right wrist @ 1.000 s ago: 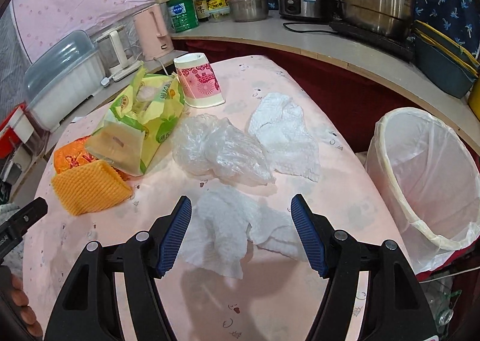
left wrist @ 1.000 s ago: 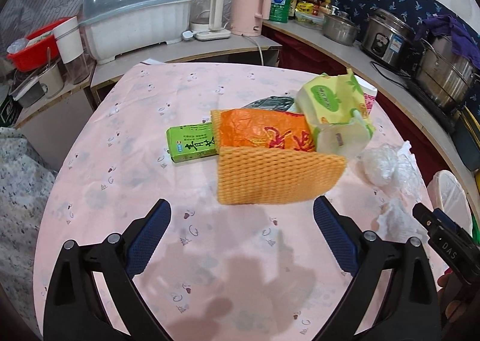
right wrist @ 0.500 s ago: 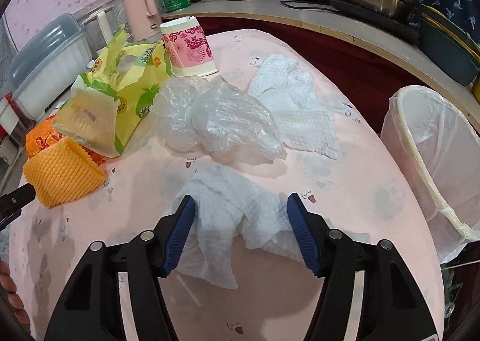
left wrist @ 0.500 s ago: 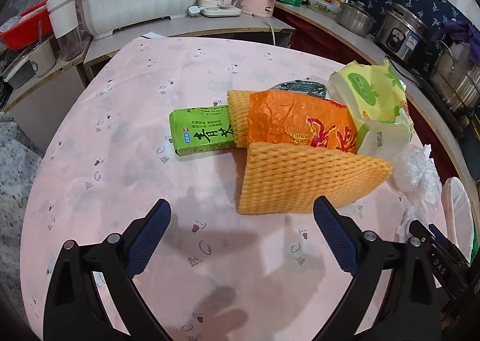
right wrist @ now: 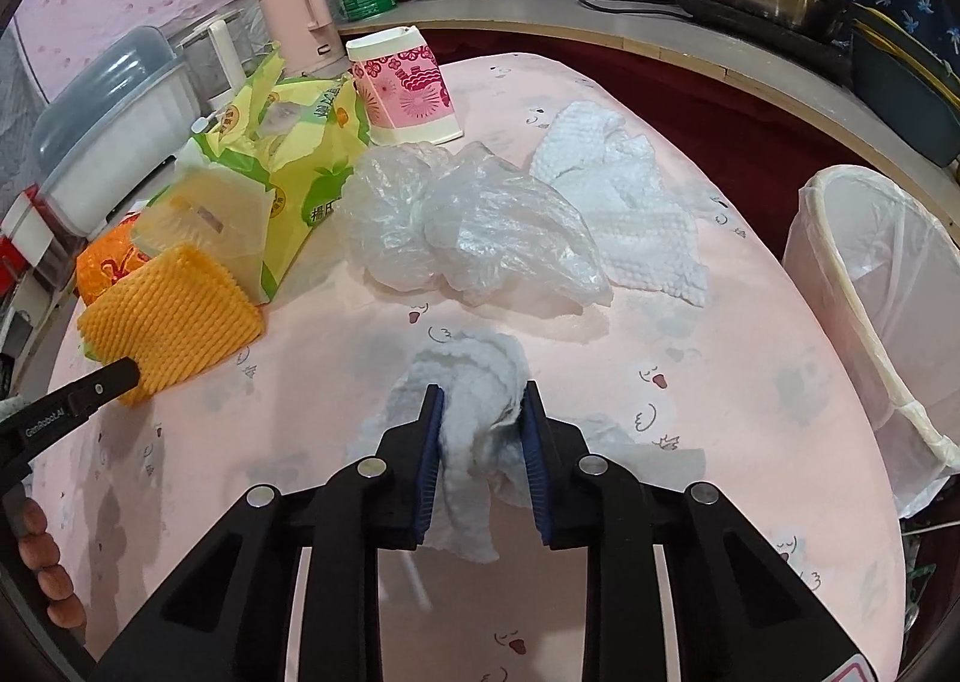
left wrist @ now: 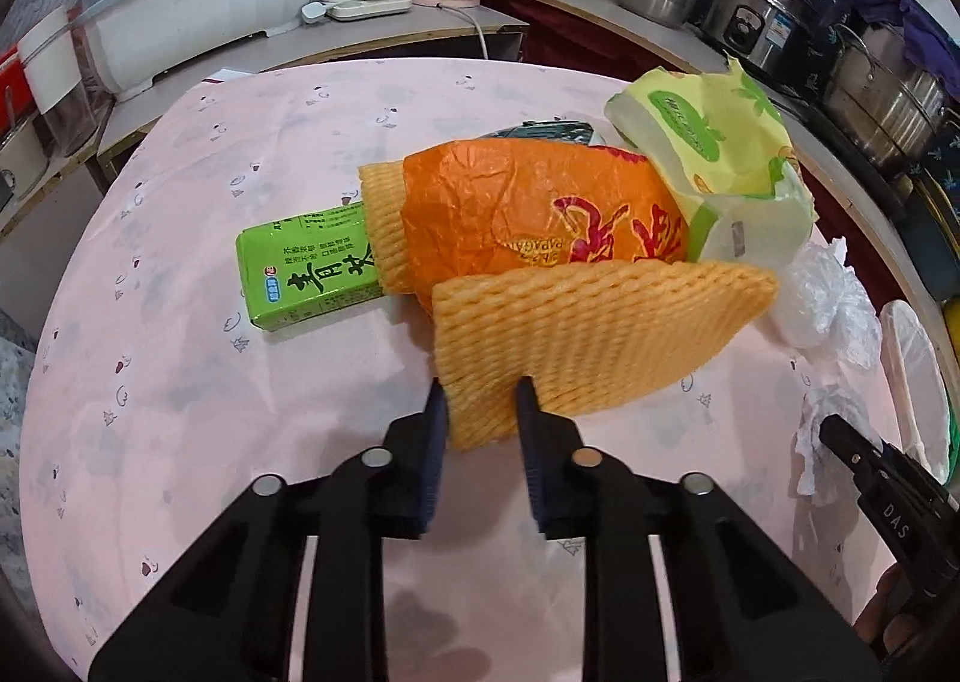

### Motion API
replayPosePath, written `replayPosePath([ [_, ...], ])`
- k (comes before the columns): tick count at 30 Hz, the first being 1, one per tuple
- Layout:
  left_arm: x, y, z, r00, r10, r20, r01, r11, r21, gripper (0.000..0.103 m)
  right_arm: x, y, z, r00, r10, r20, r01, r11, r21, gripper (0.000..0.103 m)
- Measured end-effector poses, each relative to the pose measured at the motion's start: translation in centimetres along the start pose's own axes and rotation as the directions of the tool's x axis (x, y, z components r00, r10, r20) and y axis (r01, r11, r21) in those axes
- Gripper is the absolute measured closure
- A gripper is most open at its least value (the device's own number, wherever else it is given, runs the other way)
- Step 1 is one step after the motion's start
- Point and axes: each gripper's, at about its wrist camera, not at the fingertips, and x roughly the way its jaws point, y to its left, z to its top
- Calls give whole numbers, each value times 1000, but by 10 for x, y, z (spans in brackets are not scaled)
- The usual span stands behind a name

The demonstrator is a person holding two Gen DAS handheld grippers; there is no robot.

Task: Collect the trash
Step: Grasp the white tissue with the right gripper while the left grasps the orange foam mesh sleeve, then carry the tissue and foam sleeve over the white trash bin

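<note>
Both tongs are gripping trash: my left tongs [left wrist: 480, 412] have just been closing and are now pinching the near corner of the orange foam net sleeve [left wrist: 594, 334], while my right tongs [right wrist: 483, 418], also just closed in, are squeezing a crumpled white paper towel [right wrist: 474, 382] between their blue pads. I am pointing both steeply down at the pink printed worktop [left wrist: 180, 382]. Printing is showing on several things: the orange crinkled plastic bag [left wrist: 528, 208] is carrying red characters and an upside-down word that I cannot read surely, the green carton [left wrist: 306, 274] lying flat beside it is bearing dark Chinese characters, and the yellow-green wrapper [right wrist: 300, 153] is showing a green label with white characters. My right tongs' arm is reading "DAS" in the left view, and the left one "GenRobot.AI" in the right view. Beyond the towel I am seeing a clear, wrinkled plastic bag [right wrist: 480, 226], a second dimpled paper towel [right wrist: 624, 202] and a pink flowered carton [right wrist: 402, 81]. At the worktop's right edge a round bin [right wrist: 870, 286] is standing, lined with thin translucent plastic.
</note>
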Motion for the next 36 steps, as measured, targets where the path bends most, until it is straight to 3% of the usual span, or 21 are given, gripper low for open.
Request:
replayPosePath([
  [5,-13,-8,-7,999,-30,18,30,999,32,95,-6,2,0,1000,24,4,-24,1000,5,84],
  [20,-63,-22,-18,992,-106,76,102,994,44,96,-45,4,7,994,69,83,-69,998,4,85],
  [36,-100,-76,-17,976,-176,129,159,979,126,96,-92,-22,19,981,54,188,-63,997,41,85],
])
